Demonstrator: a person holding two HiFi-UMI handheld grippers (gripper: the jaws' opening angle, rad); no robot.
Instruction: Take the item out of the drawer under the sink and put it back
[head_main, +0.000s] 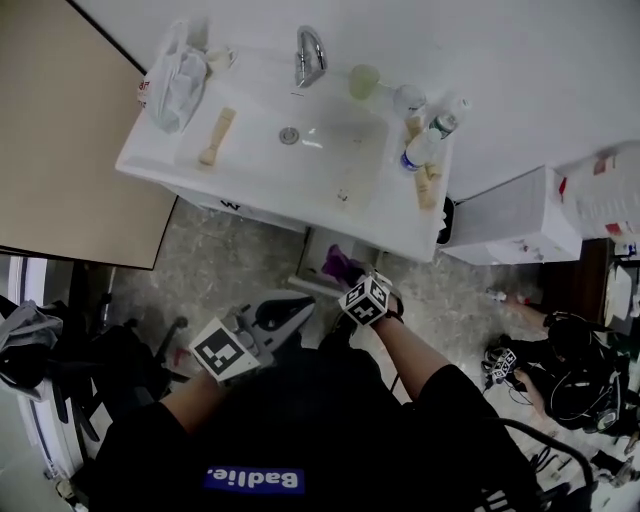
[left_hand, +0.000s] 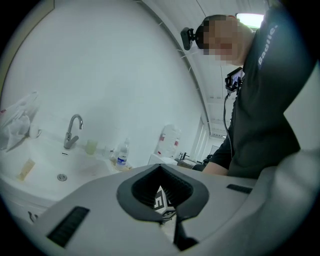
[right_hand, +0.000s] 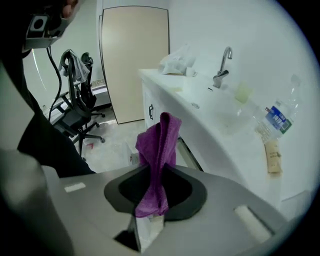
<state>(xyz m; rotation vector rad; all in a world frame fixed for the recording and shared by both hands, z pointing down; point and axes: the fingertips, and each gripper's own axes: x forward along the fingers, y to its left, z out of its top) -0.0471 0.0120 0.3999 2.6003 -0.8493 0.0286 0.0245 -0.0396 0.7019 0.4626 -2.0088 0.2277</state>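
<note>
The right tool (right_hand: 149, 219) has its jaws narrowed onto a purple cloth (right_hand: 159, 152), pinching the cloth's lower end so that the rest stands up out of the jaws in a folded bunch. From the head view this tool (head_main: 347, 272) points at the front of the sink cabinet, and the cloth (head_main: 341, 264) sits just ahead of its marker cube, close above the pulled-out drawer (head_main: 312, 262) under the sink (head_main: 160, 165). The left tool (left_hand: 163, 220) has its jaws brought together with nothing between them; it hangs beside the right tool, a little back from the cabinet (head_main: 288, 308). Beyond the right tool's jaws the white desk runs off to the right, carrying a faucet (right_hand: 223, 64), a pale green cup (right_hand: 243, 92) and a water bottle (right_hand: 276, 121), the bottle nearest the tool and the faucet farthest. A crumpled plastic bag (right_hand: 176, 64) lies at the far end of the desk. To the left of the tool stands a black office chair (right_hand: 80, 112) on the floor, with a beige door (right_hand: 135, 60) behind it.
</note>
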